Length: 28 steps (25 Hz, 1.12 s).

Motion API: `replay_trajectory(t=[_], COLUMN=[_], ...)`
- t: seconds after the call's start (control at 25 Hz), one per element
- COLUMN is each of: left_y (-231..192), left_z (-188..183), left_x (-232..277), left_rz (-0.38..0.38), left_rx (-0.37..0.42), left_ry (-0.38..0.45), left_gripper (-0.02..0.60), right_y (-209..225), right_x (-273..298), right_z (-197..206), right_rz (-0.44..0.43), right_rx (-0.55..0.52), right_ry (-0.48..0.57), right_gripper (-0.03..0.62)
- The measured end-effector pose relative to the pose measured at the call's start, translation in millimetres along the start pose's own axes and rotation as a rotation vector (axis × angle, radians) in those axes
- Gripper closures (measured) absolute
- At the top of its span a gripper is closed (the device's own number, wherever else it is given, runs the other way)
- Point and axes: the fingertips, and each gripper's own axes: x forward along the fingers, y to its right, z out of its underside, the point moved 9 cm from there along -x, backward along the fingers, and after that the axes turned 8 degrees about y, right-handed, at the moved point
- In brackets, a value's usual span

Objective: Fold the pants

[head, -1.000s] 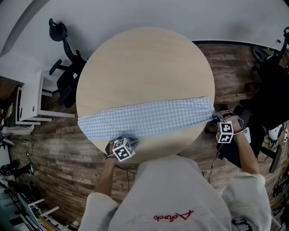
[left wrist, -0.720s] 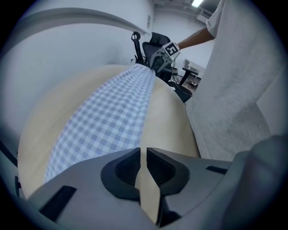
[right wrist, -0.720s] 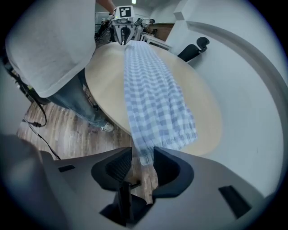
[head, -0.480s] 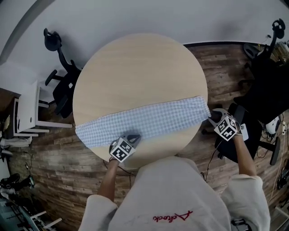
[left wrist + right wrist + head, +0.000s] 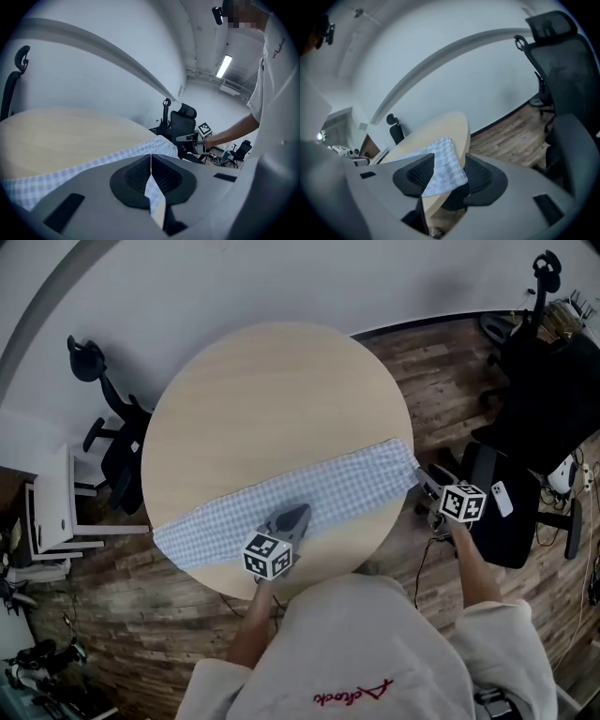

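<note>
The blue-and-white checked pants lie as a long strip across the round wooden table, from its lower left to its right edge. My left gripper is over the strip's near edge, shut on a fold of the cloth; the left gripper view shows a thin sliver of fabric pinched between the closed jaws. My right gripper hovers off the table's right edge. Its jaws are opening, and the pants' end shows between them without the pads pressing on it.
A black office chair with a phone on its seat stands just right of my right gripper. Another black chair and a white cabinet stand left of the table. The floor is wood planks.
My left gripper has moved up and right over the table, carrying the pants' near edge with it. My right gripper has rolled, and its jaws have come apart around the pants' end.
</note>
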Motion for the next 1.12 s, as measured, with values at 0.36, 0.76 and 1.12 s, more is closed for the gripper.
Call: replay_trajectory(t=[0.36,0.76,1.12], left_y=[11.9,0.1,-2.8], left_z=[17.1,12.2,12.2], left_x=[-0.9,-1.7,11.5], left_rz=[0.045,0.017,0.053], left_rx=[0.062,0.075,0.084], left_ry=[-0.145,-0.162,-0.17], left_gripper=[0.548,0.549,0.549], right_y=[33.1,23.7,21.6], right_x=[15.8,24.6,13.8], right_z=[42.1,44.2,16.7], right_rz=[0.034,-0.01,-0.053], right_rx=[0.353,0.253,0.261], right_ry=[0.045,0.044,0.138], right_gripper=[0.342,0.496,0.52])
